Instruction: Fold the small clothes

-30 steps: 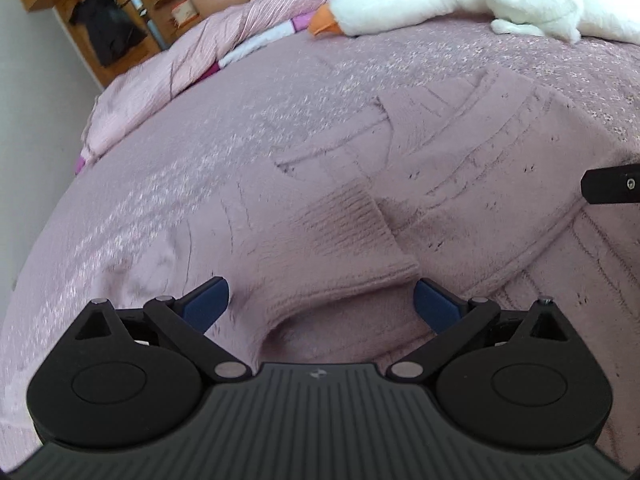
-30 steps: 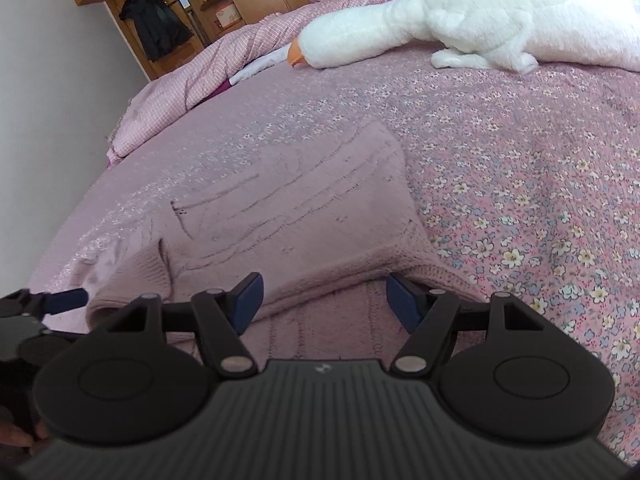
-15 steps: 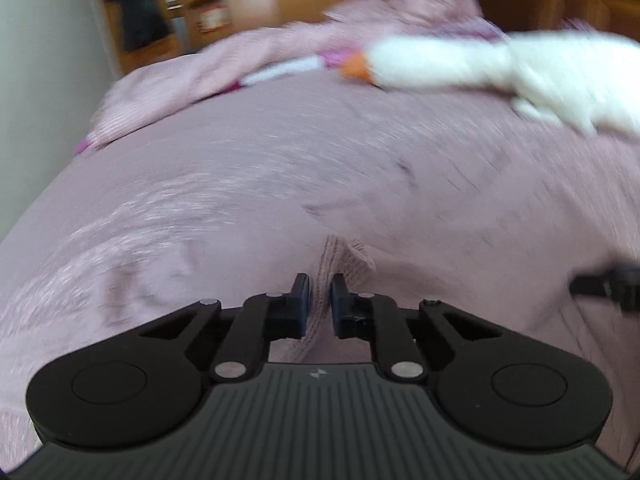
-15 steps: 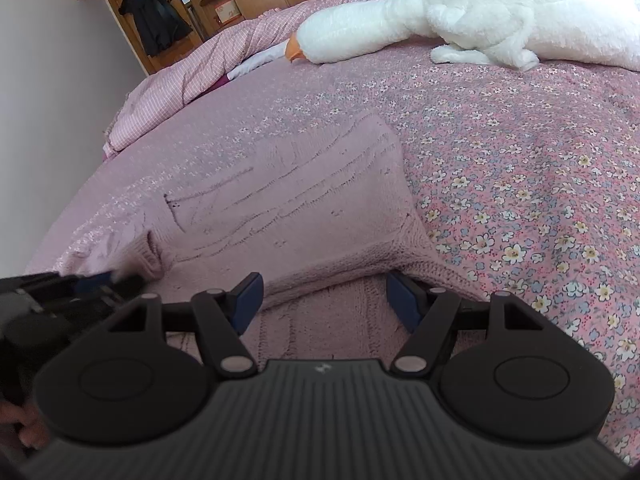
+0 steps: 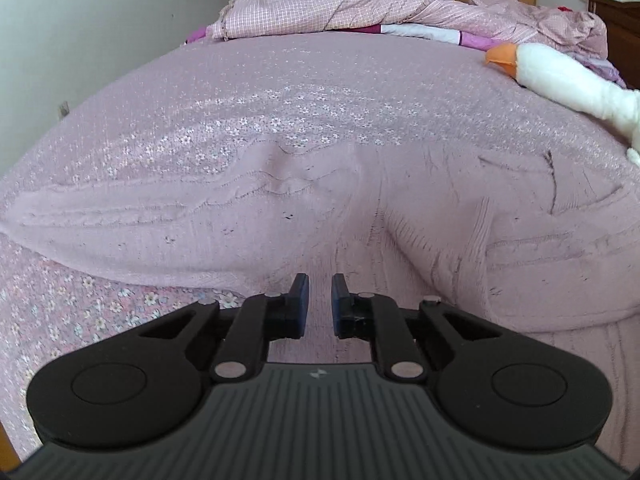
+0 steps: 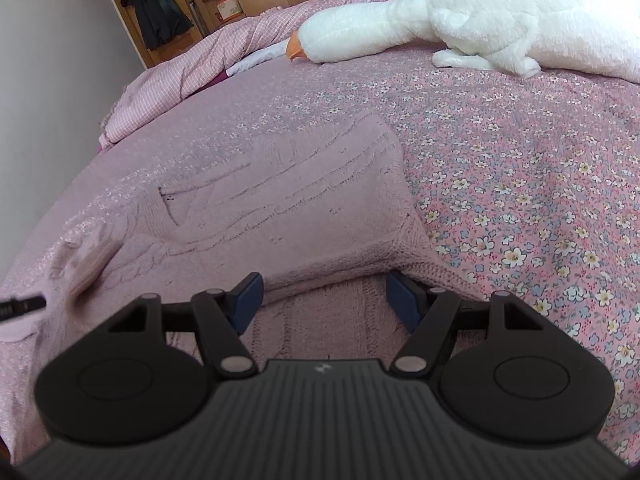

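A pale pink knitted sweater (image 5: 280,216) lies on the bed, its sleeve stretched out to the left in the left wrist view. It also shows in the right wrist view (image 6: 304,204), partly folded over itself. My left gripper (image 5: 317,300) is shut on a strip of the sweater's knit near its lower edge, with the fabric filling the narrow gap between the blue pads. My right gripper (image 6: 324,296) is open and empty, its fingers straddling the folded edge of the sweater. The tip of the left gripper (image 6: 20,304) shows at the far left of the right wrist view.
The bed has a pink floral cover (image 6: 520,184). A large white plush goose (image 6: 460,12) lies across the far right side. A rumpled pink checked quilt (image 5: 340,8) is piled at the far end. A wooden wardrobe (image 6: 168,8) stands beyond.
My left gripper closed on the sweater's cuff and swung left, so the sleeve now lies stretched out to the left. My right gripper stayed open and barely moved.
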`<state>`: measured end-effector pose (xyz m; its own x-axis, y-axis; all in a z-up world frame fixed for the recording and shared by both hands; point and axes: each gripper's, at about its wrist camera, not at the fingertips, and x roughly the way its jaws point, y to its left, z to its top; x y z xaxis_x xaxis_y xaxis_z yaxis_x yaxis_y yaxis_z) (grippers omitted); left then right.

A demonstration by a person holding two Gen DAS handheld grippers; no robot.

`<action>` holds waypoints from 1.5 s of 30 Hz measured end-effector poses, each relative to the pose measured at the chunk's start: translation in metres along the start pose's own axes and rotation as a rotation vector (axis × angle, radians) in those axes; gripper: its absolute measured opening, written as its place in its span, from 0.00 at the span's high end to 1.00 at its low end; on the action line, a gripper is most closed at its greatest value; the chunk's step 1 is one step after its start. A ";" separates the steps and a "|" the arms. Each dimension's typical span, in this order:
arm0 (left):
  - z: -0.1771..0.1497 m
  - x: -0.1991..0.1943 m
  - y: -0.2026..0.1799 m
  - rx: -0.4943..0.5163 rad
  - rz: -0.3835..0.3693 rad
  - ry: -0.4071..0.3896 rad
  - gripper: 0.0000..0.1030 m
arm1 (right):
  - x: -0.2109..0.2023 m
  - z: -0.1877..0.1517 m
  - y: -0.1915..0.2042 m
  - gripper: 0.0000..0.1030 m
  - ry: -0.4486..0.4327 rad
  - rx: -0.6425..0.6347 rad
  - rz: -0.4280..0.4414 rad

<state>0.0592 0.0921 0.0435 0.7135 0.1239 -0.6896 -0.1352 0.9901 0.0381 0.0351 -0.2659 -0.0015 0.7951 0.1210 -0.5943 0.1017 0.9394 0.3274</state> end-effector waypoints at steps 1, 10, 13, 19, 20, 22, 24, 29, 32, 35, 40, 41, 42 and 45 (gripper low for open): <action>0.002 -0.001 -0.002 0.004 -0.007 -0.006 0.85 | 0.000 0.000 0.001 0.32 0.000 -0.005 -0.003; 0.017 -0.017 -0.053 0.131 -0.109 -0.090 0.30 | -0.003 -0.001 0.004 0.32 -0.007 -0.024 -0.018; 0.019 -0.008 -0.074 0.183 -0.093 -0.087 0.29 | -0.006 0.000 0.002 0.32 -0.020 -0.010 -0.013; 0.010 0.028 -0.101 0.269 -0.055 -0.048 0.31 | -0.004 -0.002 -0.001 0.33 -0.018 -0.013 -0.017; 0.008 0.031 -0.102 0.277 -0.040 -0.065 0.42 | -0.004 -0.003 -0.001 0.33 -0.020 -0.018 -0.016; 0.007 0.032 -0.098 0.267 -0.023 -0.088 0.69 | -0.003 -0.004 0.000 0.33 -0.021 -0.032 -0.017; 0.011 0.027 -0.087 0.209 -0.015 -0.094 0.80 | -0.002 -0.004 0.000 0.33 -0.022 -0.037 -0.017; 0.015 0.016 -0.051 0.059 0.067 -0.100 0.88 | -0.002 -0.005 -0.002 0.33 -0.029 -0.024 -0.009; 0.009 0.011 -0.029 -0.011 0.083 -0.075 0.88 | -0.002 -0.006 -0.002 0.33 -0.031 -0.028 -0.009; -0.003 0.011 -0.015 -0.055 0.083 -0.015 0.87 | -0.002 -0.006 -0.001 0.33 -0.032 -0.028 -0.010; -0.017 0.001 -0.005 -0.051 0.090 0.002 0.73 | -0.002 -0.006 -0.001 0.33 -0.031 -0.033 -0.016; -0.018 -0.001 -0.004 -0.048 0.090 0.001 0.71 | -0.002 -0.006 -0.001 0.33 -0.031 -0.034 -0.016; -0.017 -0.005 -0.002 -0.051 0.090 0.001 0.70 | -0.002 -0.006 -0.001 0.33 -0.030 -0.033 -0.016; -0.015 -0.018 0.005 -0.075 0.082 -0.011 0.68 | -0.003 -0.005 0.000 0.33 -0.026 -0.027 -0.017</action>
<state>0.0360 0.0941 0.0453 0.7055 0.2057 -0.6782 -0.2441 0.9689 0.0399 0.0302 -0.2651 -0.0036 0.8086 0.0967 -0.5803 0.0995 0.9497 0.2968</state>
